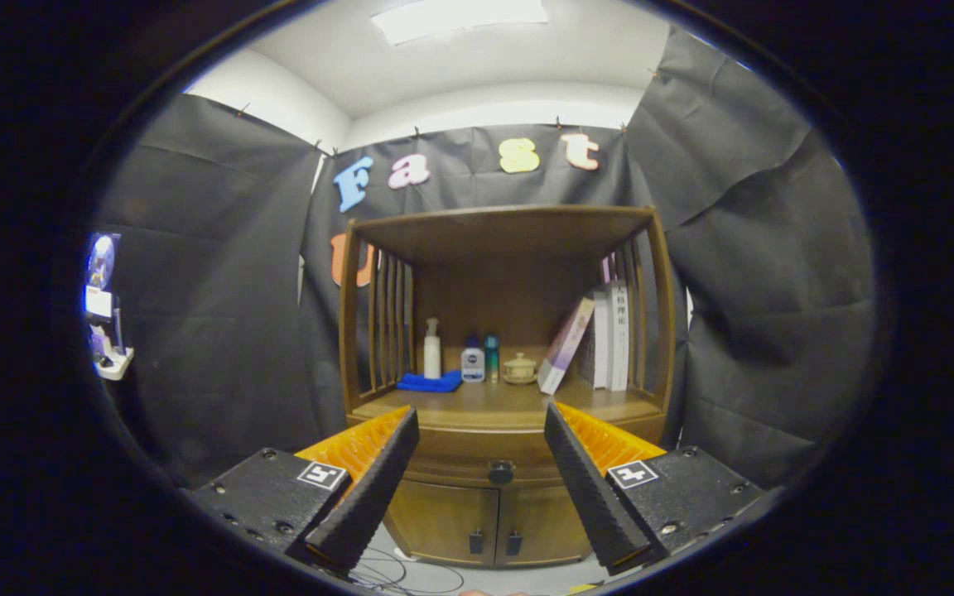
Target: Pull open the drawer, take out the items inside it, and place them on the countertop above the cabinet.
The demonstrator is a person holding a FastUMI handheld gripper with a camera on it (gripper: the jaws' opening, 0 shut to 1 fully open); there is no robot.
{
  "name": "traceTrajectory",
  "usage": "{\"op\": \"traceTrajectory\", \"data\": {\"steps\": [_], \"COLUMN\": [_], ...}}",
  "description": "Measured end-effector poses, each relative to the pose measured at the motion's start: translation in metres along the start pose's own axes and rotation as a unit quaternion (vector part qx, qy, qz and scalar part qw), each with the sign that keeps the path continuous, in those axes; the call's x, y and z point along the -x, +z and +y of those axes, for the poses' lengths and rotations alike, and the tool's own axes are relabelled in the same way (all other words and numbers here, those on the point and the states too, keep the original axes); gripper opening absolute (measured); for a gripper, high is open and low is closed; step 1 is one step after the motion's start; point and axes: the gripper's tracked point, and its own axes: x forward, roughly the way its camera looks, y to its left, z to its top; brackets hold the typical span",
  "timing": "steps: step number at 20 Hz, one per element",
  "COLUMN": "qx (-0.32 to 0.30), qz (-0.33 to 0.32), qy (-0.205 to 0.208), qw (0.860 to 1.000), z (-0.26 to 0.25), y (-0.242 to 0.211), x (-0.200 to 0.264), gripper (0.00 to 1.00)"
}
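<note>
The tongs (481, 439) are standing spread and empty, framing the round dark knob (500, 472) of the closed brown wooden drawer (477, 463) ahead; they should be advancing straight, centring the knob before pinching

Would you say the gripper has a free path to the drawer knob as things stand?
Probably yes. The gripper is open, and the knob sits between and beyond its fingers, on the closed drawer. Nothing stands in between, though a gap remains to close.
</note>
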Motion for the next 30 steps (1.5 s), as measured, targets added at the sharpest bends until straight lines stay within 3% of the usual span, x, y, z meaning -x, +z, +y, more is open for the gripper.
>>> {"op": "traceTrajectory", "data": {"steps": [12,19,23,26,30], "qx": [-0.014,-0.024,0.016,-0.024,-0.017], "qz": [0.061,0.078,0.085,0.093,0.107], "qy": [-0.014,-0.032,-0.048,-0.056,-0.061], "qw": [0.998,0.996,0.995,0.994,0.992], "z": [-0.031,-0.040,-0.039,-0.038,-0.040], "y": [-0.117,-0.165,-0.176,-0.176,-0.178], "x": [-0.155,-0.195,-0.199,-0.199,-0.200], "gripper": [0.97,0.76,0.53,0.49,0.41]}}
